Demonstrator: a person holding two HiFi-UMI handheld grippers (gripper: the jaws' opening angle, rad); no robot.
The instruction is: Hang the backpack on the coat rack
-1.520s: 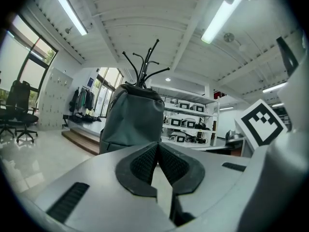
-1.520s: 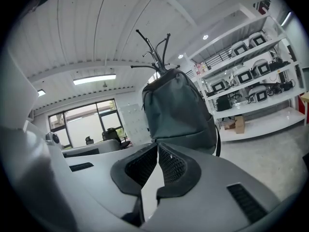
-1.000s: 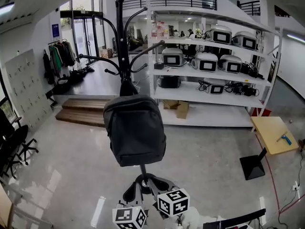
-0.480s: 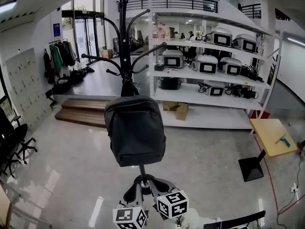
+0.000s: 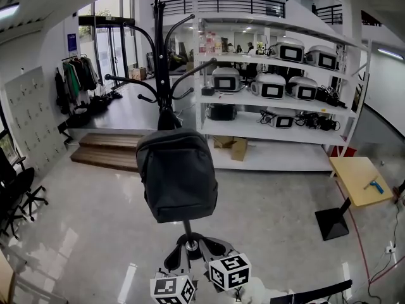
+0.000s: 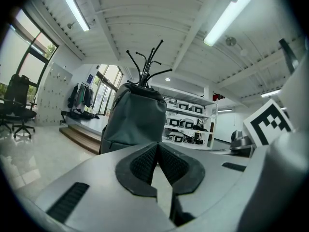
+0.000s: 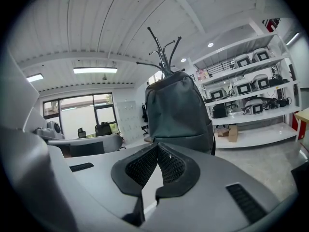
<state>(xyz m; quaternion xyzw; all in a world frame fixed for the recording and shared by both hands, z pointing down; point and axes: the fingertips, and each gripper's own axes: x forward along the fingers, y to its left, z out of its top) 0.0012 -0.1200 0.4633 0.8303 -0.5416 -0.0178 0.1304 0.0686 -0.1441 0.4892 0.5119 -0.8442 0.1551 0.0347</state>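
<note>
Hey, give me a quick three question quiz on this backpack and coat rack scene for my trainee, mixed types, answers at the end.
1. True or false: the backpack hangs on the coat rack.
2. The jaws of the left gripper stand: A) wide apart, B) together with nothing between, C) closed on a strap.
3. What does the right gripper hold?
Key: 1 true; 2 B; 3 nothing.
</note>
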